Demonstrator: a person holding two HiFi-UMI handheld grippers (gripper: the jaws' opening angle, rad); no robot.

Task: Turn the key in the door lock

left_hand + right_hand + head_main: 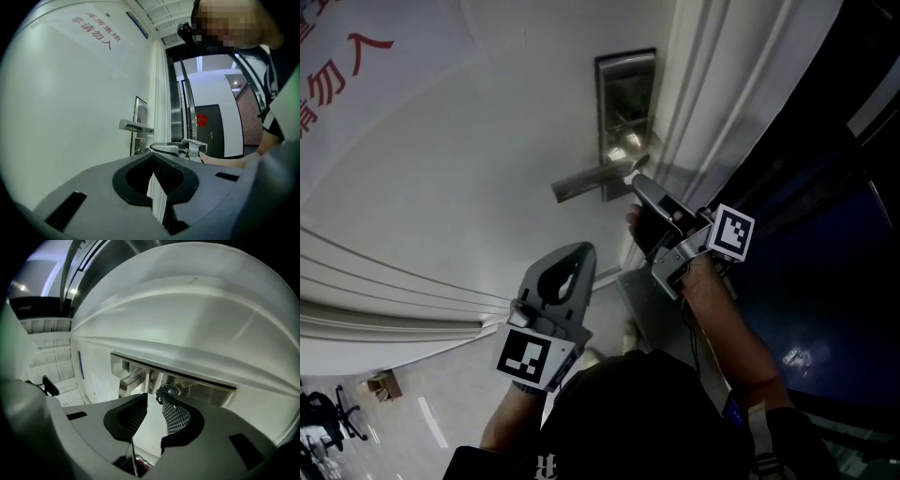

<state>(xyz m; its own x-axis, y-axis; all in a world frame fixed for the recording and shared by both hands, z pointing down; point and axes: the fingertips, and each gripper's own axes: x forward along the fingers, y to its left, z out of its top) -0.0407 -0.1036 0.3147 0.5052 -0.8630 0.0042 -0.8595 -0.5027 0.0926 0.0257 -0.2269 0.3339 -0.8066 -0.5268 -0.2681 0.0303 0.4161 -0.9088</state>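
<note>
Right gripper (pixel 154 398) is up at the lock plate (pixel 187 383) with its jaws parted and nothing clamped. The key (pixel 168 390), with a small ring on it, sits in the plate just beside the lever handle (pixel 132 380), right at the tip of the right-hand pad rather than centred in the gap. Left gripper (pixel 153 157) hangs back from the white door (pixel 469 141), pads closed tip to tip on nothing, not involved. In the head view the right gripper's nose is touching or nearly touching the plate below the handle; can't tell which. Judgement: the grasp isn't made yet, so the turn hasn't started. Risks: because the key is off-centre, closing now could catch only the ring or the key's edge, and the pads would then slip when twisted. One pad could also push the key sideways instead of pinching it. The lever is close enough that rolling the gripper might knock it. Counts: one key, one ring, one lever handle, one lock plate, two grippers, one sheet with red characters (pixel 337 66) on the door, and one dark door (pixel 208 131) far down the hall.
</note>
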